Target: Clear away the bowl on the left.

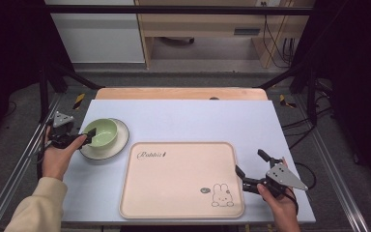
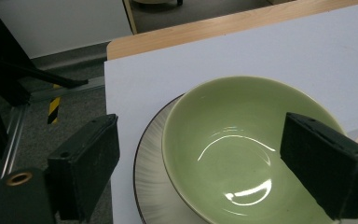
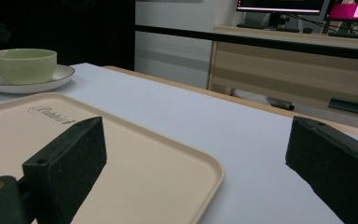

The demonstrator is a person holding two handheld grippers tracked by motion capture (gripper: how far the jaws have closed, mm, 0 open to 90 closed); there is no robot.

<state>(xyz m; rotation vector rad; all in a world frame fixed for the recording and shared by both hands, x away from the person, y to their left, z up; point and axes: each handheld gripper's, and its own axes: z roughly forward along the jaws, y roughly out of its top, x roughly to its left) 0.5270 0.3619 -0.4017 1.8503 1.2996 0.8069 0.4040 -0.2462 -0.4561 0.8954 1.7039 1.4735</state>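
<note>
- Left gripper (image 1: 88,136): jaws spread wide, straddling the near rim of the green bowl (image 1: 100,132), not yet clamped.
- Green bowl: sits on a white plate (image 1: 118,142) near the desk's left edge, just beside the tray's far left corner.
- Right gripper (image 1: 244,175): released, idle at the right edge of the beige tray (image 1: 174,179).
- Progress, judged: grasp pending; lift and any transfer remain.

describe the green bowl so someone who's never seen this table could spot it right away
Start from the big beige tray with the rabbit drawing in the middle of the white table. Off its far left corner lies a white plate with a dark rim, by the left gripper. The green bowl stands on that plate: pale green, glossy, empty, the only green thing there.
</note>
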